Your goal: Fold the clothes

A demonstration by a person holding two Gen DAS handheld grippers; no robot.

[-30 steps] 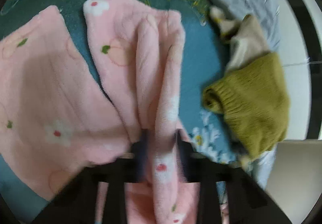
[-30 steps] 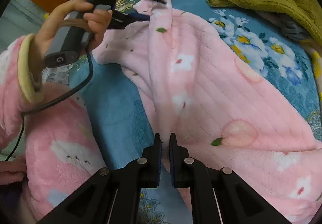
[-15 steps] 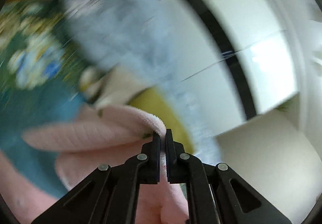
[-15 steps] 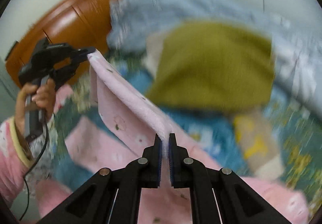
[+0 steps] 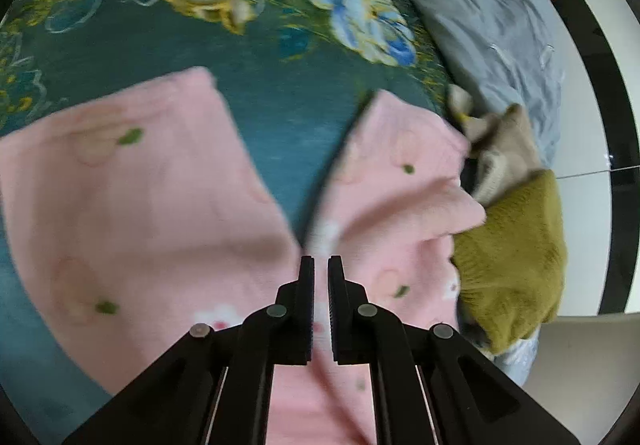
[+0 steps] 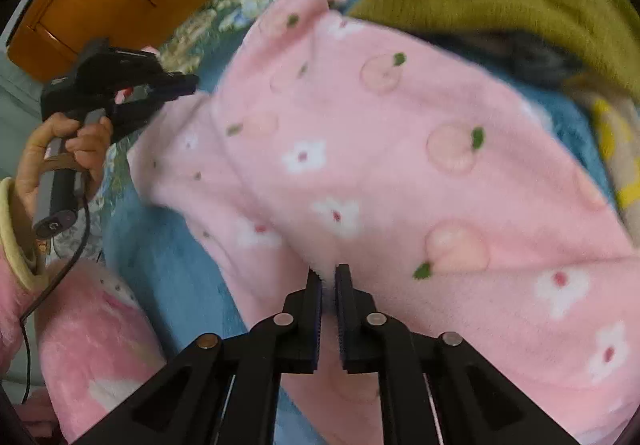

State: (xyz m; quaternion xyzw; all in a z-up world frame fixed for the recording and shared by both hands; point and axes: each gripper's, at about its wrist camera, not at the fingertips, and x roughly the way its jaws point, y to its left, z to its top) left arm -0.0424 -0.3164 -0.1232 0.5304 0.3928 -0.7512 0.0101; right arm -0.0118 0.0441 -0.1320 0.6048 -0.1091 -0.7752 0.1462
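1. We see pink fleece trousers (image 5: 140, 205) with a peach and flower print spread on a bed, over a teal flowered bedspread (image 5: 248, 5).
2. In the left wrist view the two legs of the trousers fan apart, with a wedge of bedspread showing between them.
3. Our left gripper (image 5: 321, 263) sits over the spot where the two legs meet. Its fingers (image 5: 307, 305) stand almost together with a thin gap, and pink fleece shows through that gap; we cannot tell whether they pinch the cloth or only hover above it.
4. In the right wrist view the trousers (image 6: 400, 173) fill most of the frame, lying flat and running up toward the far edge of the bed.
5. Our right gripper (image 6: 328, 271) has its fingers (image 6: 315, 317) nearly closed, and a tuft of pink fleece sits between the tips, so it pinches the edge of the trousers.
6. The same view shows the left gripper (image 6: 176, 85) held in a hand (image 6: 64, 149), its tip at the left edge of the trousers.
7. An olive green sweater (image 5: 516, 269) lies bunched just beside the right trouser leg, touching it.
8. A grey flowered quilt (image 5: 480, 13) lies beyond it, along the edge of the bed.
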